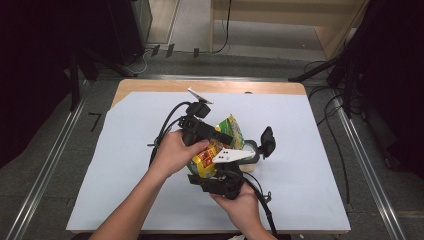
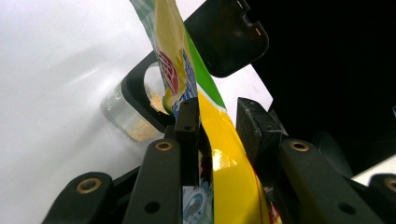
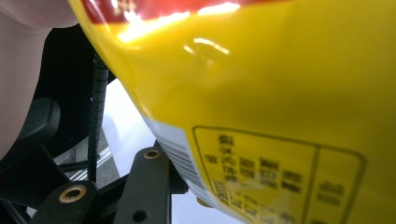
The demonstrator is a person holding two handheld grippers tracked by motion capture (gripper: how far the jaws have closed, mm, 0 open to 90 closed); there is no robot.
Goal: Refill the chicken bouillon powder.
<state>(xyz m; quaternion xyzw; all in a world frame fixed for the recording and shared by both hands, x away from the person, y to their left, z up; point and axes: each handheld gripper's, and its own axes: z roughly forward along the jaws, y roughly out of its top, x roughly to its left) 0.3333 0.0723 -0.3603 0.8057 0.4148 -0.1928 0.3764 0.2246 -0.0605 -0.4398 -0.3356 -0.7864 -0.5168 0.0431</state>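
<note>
A yellow snack bag [image 1: 227, 127] with red and green print hangs tilted over the middle of the white table sheet [image 1: 125, 170]. My left gripper [image 1: 222, 137] comes in from the left and is shut on the bag's upper part [image 2: 224, 154], which runs between its jaws. From below, my right gripper [image 1: 205, 175] is shut on the bag's lower end [image 3: 261, 93], which hides its right jaw. Under the bag's torn mouth stands a clear container [image 2: 133, 116] with a black rim and tan crumbs inside. Its black lid [image 2: 229, 42] is flipped open.
The container [image 1: 250, 150] and its raised lid [image 1: 267, 142] stand just right of both grippers. Bare white sheet lies around them, with a strip of wooden tabletop [image 1: 210, 86] along the far edge. Metal rails, cables and dark stands flank the table on the floor.
</note>
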